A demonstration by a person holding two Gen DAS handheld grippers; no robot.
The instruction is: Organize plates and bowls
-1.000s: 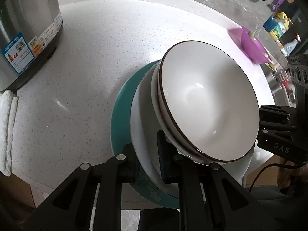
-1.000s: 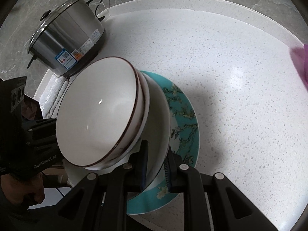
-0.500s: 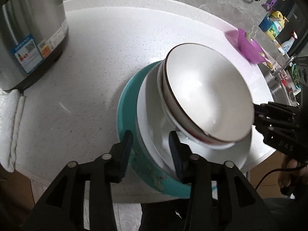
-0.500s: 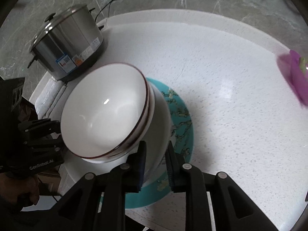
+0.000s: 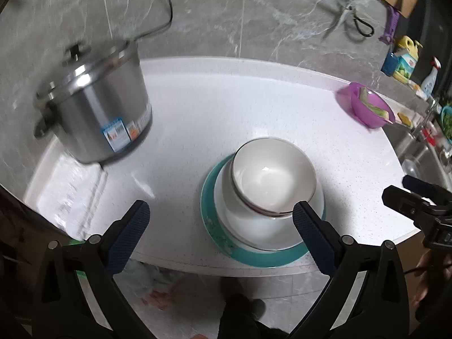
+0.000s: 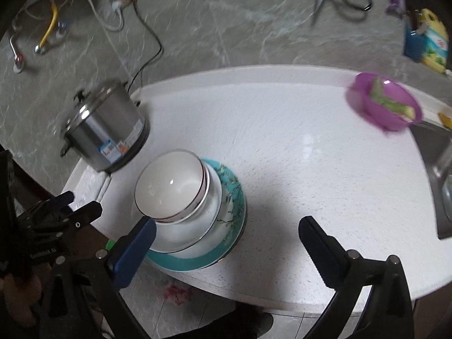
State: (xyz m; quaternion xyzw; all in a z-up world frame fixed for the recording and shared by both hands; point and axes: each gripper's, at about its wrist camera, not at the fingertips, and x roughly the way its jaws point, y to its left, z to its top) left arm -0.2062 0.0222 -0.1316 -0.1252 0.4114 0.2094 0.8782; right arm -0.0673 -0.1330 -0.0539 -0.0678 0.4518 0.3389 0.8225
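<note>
A stack stands near the front edge of the white counter [image 5: 214, 107]: a teal floral plate [image 5: 210, 226] at the bottom, a white plate [image 5: 254, 231] on it, and white bowls with dark rims [image 5: 272, 173] on top. The stack also shows in the right wrist view, with the bowls [image 6: 169, 183] over the teal plate [image 6: 234, 192]. My left gripper [image 5: 220, 220] is open and empty, pulled back above the counter's front edge. My right gripper [image 6: 226, 230] is open and empty, also drawn back from the stack.
A steel pot [image 5: 96, 113] with a lid stands at the counter's left. A purple bowl [image 5: 364, 107] with green scraps sits at the far right by a sink [image 6: 440, 186]. Scissors [image 5: 350, 19] hang on the grey wall. A white cloth [image 5: 67, 189] lies front left.
Both grippers let go of the plate stack, opened wide and pulled back and up from it. The stack stays on the counter.
</note>
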